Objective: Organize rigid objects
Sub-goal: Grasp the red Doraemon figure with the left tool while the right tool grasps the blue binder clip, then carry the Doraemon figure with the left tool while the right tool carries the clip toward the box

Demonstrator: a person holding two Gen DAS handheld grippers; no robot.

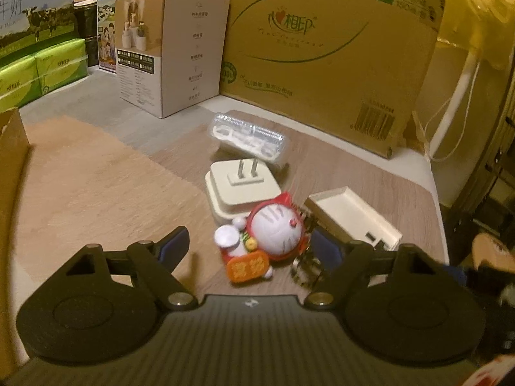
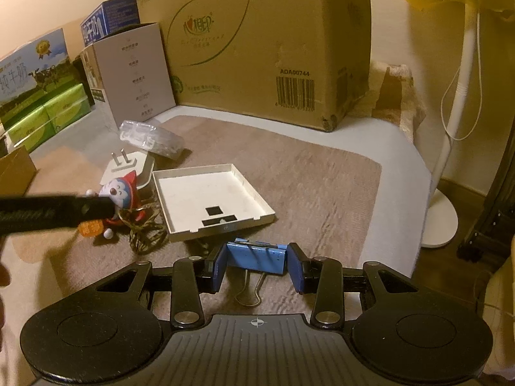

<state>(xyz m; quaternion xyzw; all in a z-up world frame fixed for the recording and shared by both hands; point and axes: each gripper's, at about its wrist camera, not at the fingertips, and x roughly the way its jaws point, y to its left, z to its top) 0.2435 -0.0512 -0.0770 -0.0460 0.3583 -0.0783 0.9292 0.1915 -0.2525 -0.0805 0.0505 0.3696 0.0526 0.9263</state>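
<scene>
A: So, where does each gripper stand right now?

B: The right gripper (image 2: 256,265) has its 2 blue pads pressed against the ends of a blue binder clip (image 2: 256,257), which sits low over the wood-grain table (image 2: 322,177) just in front of the shallow white tray (image 2: 209,197). Its wire handles point back toward the camera.

A: And the left gripper (image 1: 249,246)?

B: Spread wide. The cat figurine keychain (image 1: 268,234) lies between its fingers, but neither pad presses on it yet.

A: How would that figurine handle?

B: I'd judge it light, hard plastic, rounded and glossy, so likely to slip or roll. The white head is the widest part; squeezing across the head and red hood looks safer than the small orange plaque or the thin arms. Its metal ring (image 1: 304,268) trails loose at the right finger and could snag.

A: What crowds it?

B: The white plug adapter (image 1: 241,189) touches it from behind, prongs up, and the clear plastic case (image 1: 248,135) lies beyond that. The tray is just beside it on the right.

A: And the clip?

B: Stiff painted steel, light, flat-sided, so the pads seat well on its ends.
</scene>
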